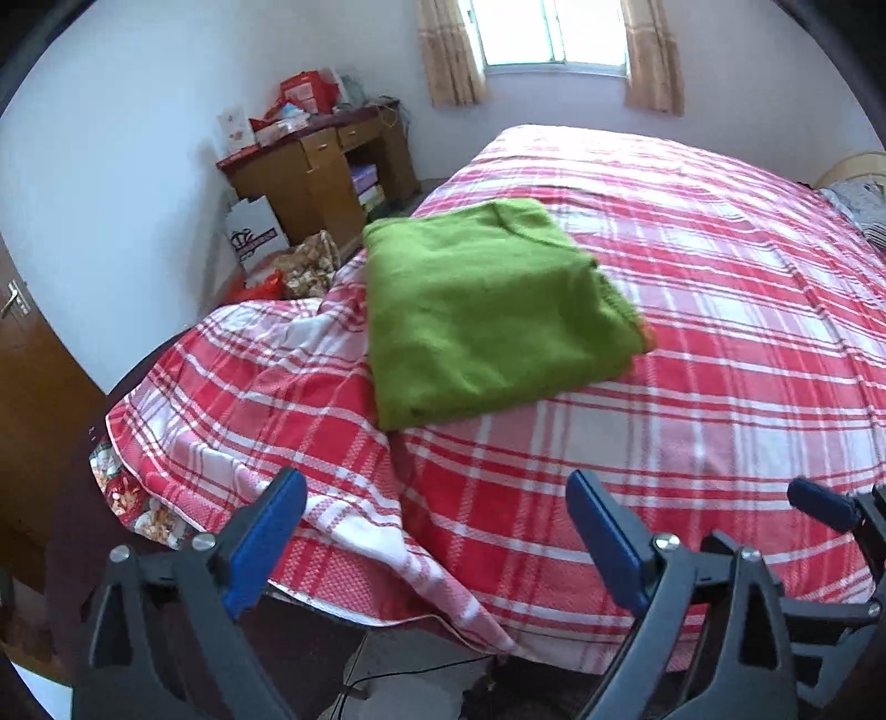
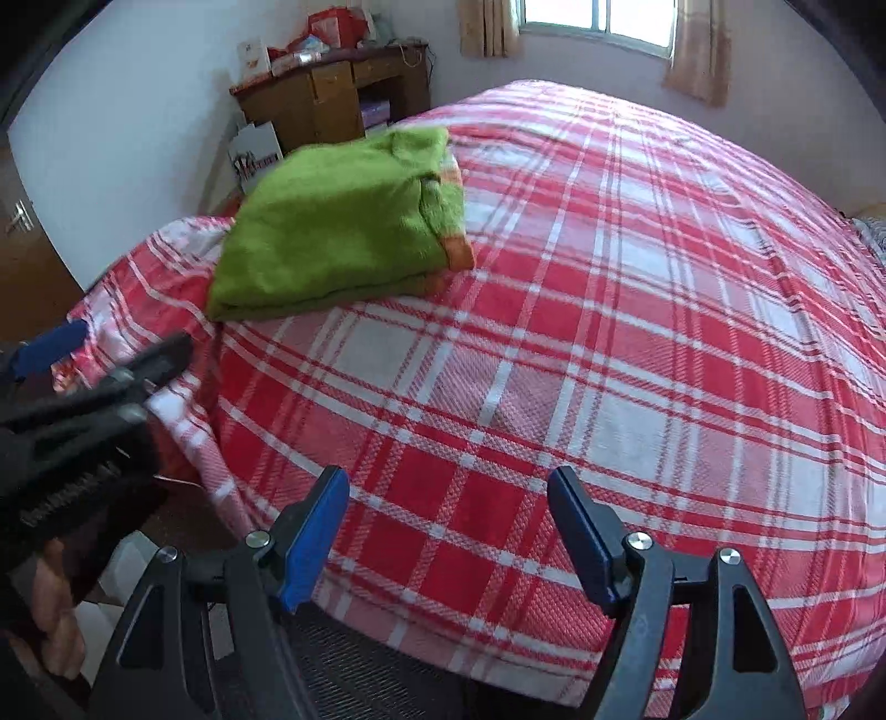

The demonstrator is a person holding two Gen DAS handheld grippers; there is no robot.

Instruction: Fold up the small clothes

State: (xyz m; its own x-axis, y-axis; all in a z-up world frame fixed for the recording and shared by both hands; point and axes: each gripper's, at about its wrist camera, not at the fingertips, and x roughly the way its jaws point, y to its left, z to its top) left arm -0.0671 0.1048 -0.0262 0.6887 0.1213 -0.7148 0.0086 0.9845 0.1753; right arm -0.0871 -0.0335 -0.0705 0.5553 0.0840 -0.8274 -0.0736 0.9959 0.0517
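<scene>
A bed [image 1: 692, 343] under a red-and-white checked blanket [image 2: 581, 360] filled most of both views. Behind it stood a white wall, a window [image 1: 554, 33] with beige curtains, and a wooden desk [image 1: 326, 166] piled with boxes in the corner. A green garment [image 1: 487, 310], folded into a thick rectangle with an orange edge showing at one side, lay on the blanket near the bed's left corner, towards the desk. The left gripper [image 1: 437, 526] hung over the near edge of the bed, its blue-padded fingers spread wide with nothing between them. The right gripper [image 2: 448, 526] was just beside it, likewise spread and empty, well apart from the garment.
</scene>
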